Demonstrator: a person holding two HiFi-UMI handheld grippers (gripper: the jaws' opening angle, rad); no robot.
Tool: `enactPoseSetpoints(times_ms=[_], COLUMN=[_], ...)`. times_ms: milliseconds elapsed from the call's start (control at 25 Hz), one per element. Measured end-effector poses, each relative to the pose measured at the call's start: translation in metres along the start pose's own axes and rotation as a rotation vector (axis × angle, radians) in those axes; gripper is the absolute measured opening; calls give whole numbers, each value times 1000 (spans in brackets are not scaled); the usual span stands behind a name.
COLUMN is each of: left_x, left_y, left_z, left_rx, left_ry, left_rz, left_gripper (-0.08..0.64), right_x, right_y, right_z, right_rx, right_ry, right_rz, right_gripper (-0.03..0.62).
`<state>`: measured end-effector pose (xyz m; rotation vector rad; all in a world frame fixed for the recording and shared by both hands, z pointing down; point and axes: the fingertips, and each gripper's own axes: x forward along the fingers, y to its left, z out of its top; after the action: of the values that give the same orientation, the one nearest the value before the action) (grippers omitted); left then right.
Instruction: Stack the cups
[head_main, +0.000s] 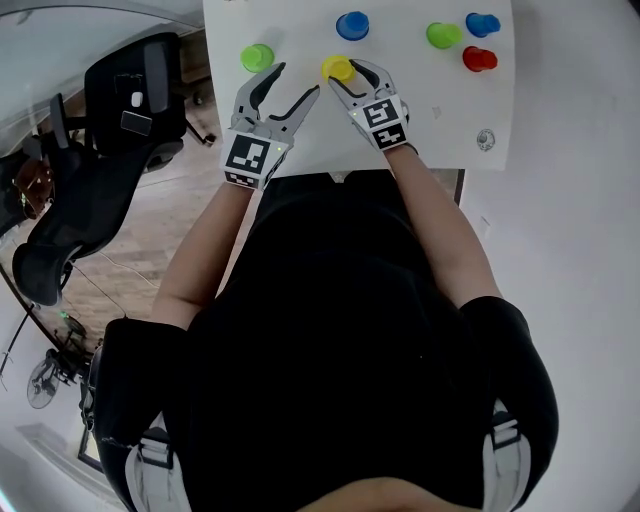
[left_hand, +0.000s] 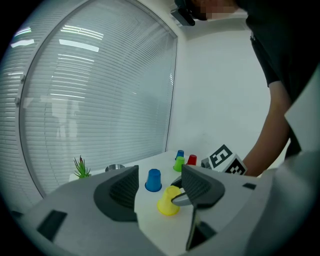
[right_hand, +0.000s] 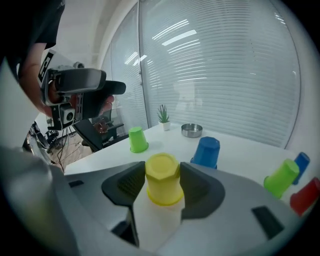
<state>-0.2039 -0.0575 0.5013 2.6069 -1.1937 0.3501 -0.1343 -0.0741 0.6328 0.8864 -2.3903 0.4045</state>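
Several upturned plastic cups stand on the white table (head_main: 300, 140). The yellow cup (head_main: 338, 68) (right_hand: 163, 179) sits between the pads of my right gripper (head_main: 342, 70) (right_hand: 162, 172), which press on both its sides while it rests on the table. My left gripper (head_main: 300, 80) (left_hand: 159, 172) hovers open and empty just left of it, with a green cup (head_main: 257, 57) (right_hand: 137, 139) further left. Beyond stands a blue cup (head_main: 352, 25) (right_hand: 206, 151). At the far right are a green cup (head_main: 443, 35), a blue cup (head_main: 482, 24) and a red cup (head_main: 479, 59).
A small metal ashtray (head_main: 485, 139) (right_hand: 191, 130) sits near the table's right side and a little potted plant (right_hand: 163, 117) by the window blinds. A black office chair (head_main: 100, 170) stands on the floor left of the table's left edge.
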Motion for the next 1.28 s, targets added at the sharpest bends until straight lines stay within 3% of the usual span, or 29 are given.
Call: enactPoseSetpoints(times_ms=[480,720,800,920,1280], left_x=[13,14,15,12,11], left_y=[-7,-7,-3,12,78], left_z=[4,3,3,-3,-14], left_rx=[21,22,20,3,26], left_ry=[11,21,23,45,62], left_rz=[-7,16,37,89,241], left_gripper=[261,261,261,262,287], right_x=[-47,-49,-50,-56,-71], right_y=[-77,-88,-88,-84,-54], right_z=[-30,-47,-46,-28,71], right_rx=[57,86,101,107,76], right_ry=[5,27,16,-38,-239], right_rz=[-157,-156,-142,-130,-67], right_gripper=[222,227,272,321,330])
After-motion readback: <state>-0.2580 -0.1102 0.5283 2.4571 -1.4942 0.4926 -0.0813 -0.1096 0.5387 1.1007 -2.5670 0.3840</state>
